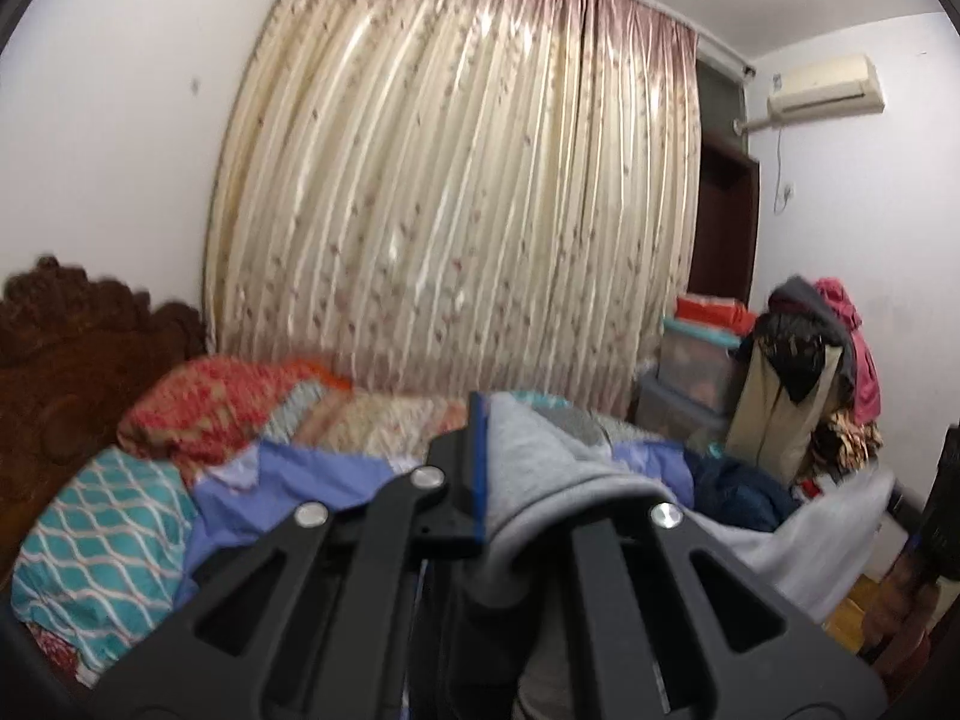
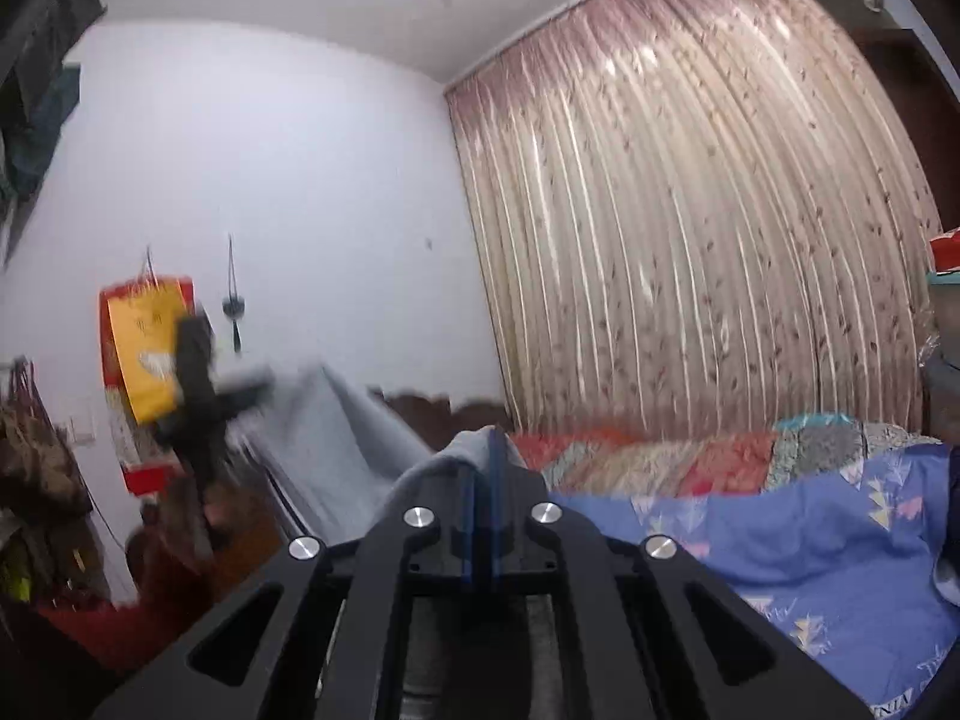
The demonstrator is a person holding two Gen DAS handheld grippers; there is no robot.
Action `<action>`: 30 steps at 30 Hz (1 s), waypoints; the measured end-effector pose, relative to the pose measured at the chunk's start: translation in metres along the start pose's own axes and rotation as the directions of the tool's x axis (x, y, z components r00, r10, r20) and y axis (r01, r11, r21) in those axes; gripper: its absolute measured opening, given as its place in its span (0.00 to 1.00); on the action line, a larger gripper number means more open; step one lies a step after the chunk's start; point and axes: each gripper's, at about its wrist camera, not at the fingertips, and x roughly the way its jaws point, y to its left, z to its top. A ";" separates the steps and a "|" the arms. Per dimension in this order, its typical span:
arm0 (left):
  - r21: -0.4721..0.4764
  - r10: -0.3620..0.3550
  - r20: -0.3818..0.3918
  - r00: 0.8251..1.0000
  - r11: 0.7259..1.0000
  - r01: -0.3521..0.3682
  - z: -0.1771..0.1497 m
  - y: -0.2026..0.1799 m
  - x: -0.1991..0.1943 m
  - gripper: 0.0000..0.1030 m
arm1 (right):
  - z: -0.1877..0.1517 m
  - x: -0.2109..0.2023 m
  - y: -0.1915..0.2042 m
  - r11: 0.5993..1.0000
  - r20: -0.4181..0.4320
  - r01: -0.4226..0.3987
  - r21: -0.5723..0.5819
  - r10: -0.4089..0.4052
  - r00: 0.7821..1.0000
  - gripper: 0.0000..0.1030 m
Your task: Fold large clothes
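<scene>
The grey garment (image 1: 540, 468) is hanging raised above the bed, not lying flat. In the left wrist view its soft, fleecy fabric is draping over the right finger. In the right wrist view, the blurred cloth (image 2: 336, 420) is stretching away leftward in a sagging span.

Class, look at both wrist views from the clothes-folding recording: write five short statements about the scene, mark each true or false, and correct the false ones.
1. The left gripper is shut on the grey garment. True.
2. The right gripper stands wide open and empty. False: its jaws are shut on the grey garment.
3. The curtain is drawn closed. True.
4. The blue quilt hangs on the wall. False: it lies on the bed.
5. An air conditioner is mounted high on the wall. True.
</scene>
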 end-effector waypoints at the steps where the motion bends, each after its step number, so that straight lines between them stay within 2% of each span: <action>1: -0.013 -0.020 -0.036 0.999 1.000 0.019 -0.007 0.000 0.009 0.02 | -0.004 0.007 -0.006 0.999 -0.024 0.050 -0.002 -0.050 0.998 0.21; 4: -0.035 -0.042 -0.130 0.991 0.999 0.038 -0.033 0.002 0.039 0.02 | -0.008 0.021 -0.047 0.983 -0.075 0.180 0.022 -0.178 0.981 0.21; 6: -0.035 -0.022 -0.174 0.984 0.999 0.016 -0.050 0.001 0.057 0.02 | -0.012 0.042 -0.083 0.946 -0.096 0.323 0.009 -0.321 0.942 0.21; 8: -0.050 -0.006 -0.238 0.971 0.999 -0.006 -0.073 0.003 0.083 0.02 | -0.012 0.060 -0.115 0.901 -0.123 0.434 -0.013 -0.432 0.894 0.21; 9: -0.055 0.003 -0.262 0.965 0.998 -0.018 -0.084 0.004 0.095 0.02 | -0.018 0.079 -0.140 0.864 -0.157 0.501 -0.045 -0.502 0.851 0.21; 11: -0.052 0.037 -0.316 0.948 0.997 -0.056 -0.112 0.007 0.126 0.02 | -0.050 0.106 -0.181 0.824 -0.238 0.564 -0.058 -0.560 0.794 0.22; 12: -0.052 0.048 -0.344 0.938 0.996 -0.070 -0.125 0.009 0.142 0.02 | -0.072 0.118 -0.207 0.790 -0.307 0.610 -0.062 -0.597 0.741 0.27; 13: -0.068 0.037 -0.387 0.921 0.995 -0.068 -0.143 0.012 0.161 0.02 | -0.098 0.123 -0.227 0.767 -0.371 0.640 -0.048 -0.608 0.702 0.28; 14: -0.086 0.023 -0.431 0.902 0.994 -0.066 -0.161 0.017 0.180 0.02 | -0.123 0.125 -0.243 0.763 -0.431 0.646 -0.017 -0.588 0.684 0.28; 15: -0.093 0.022 -0.465 0.885 0.993 -0.073 -0.179 0.022 0.197 0.02 | -0.145 0.122 -0.252 0.766 -0.471 0.642 0.011 -0.563 0.679 0.29; 16: -0.083 0.035 -0.483 0.875 0.993 -0.085 -0.195 0.025 0.210 0.02 | -0.182 0.120 -0.264 0.773 -0.535 0.632 0.045 -0.516 0.669 0.29; 18: -0.063 0.061 -0.514 0.856 0.992 -0.109 -0.223 0.031 0.231 0.02 | -0.231 0.116 -0.271 0.780 -0.582 0.624 0.041 -0.489 0.650 0.30; 19: -0.063 0.072 -0.545 0.835 0.990 -0.127 -0.243 0.037 0.246 0.02 | -0.265 0.111 -0.272 0.785 -0.601 0.619 0.030 -0.481 0.638 0.34; 20: -0.069 0.076 -0.567 0.820 0.988 -0.139 -0.256 0.042 0.256 0.02 | -0.284 0.105 -0.270 0.788 -0.612 0.615 0.028 -0.473 0.633 0.37; 22: -0.090 0.080 -0.606 0.791 0.982 -0.168 -0.284 0.055 0.274 0.02 | -0.321 0.091 -0.268 0.784 -0.637 0.619 0.042 -0.457 0.621 0.52; 24: -0.107 0.080 -0.618 0.782 0.977 -0.184 -0.298 0.067 0.283 0.02 | -0.345 0.077 -0.265 0.770 -0.660 0.636 0.052 -0.452 0.601 0.58; 25: -0.114 0.077 -0.618 0.782 0.976 -0.186 -0.302 0.071 0.285 0.02 | -0.359 0.073 -0.264 0.764 -0.668 0.644 0.028 -0.465 0.581 0.62; 27: -0.120 0.072 -0.613 0.787 0.976 -0.184 -0.304 0.076 0.286 0.02 | -0.365 0.072 -0.257 0.766 -0.658 0.641 -0.051 -0.509 0.555 0.65; 28: -0.119 0.068 -0.610 0.790 0.977 -0.177 -0.304 0.077 0.286 0.02 | -0.368 0.073 -0.249 0.771 -0.639 0.626 -0.115 -0.540 0.548 0.67; 30: -0.115 0.061 -0.603 0.796 0.980 -0.162 -0.300 0.076 0.284 0.02 | -0.361 0.075 -0.235 0.774 -0.592 0.603 -0.191 -0.581 0.558 0.69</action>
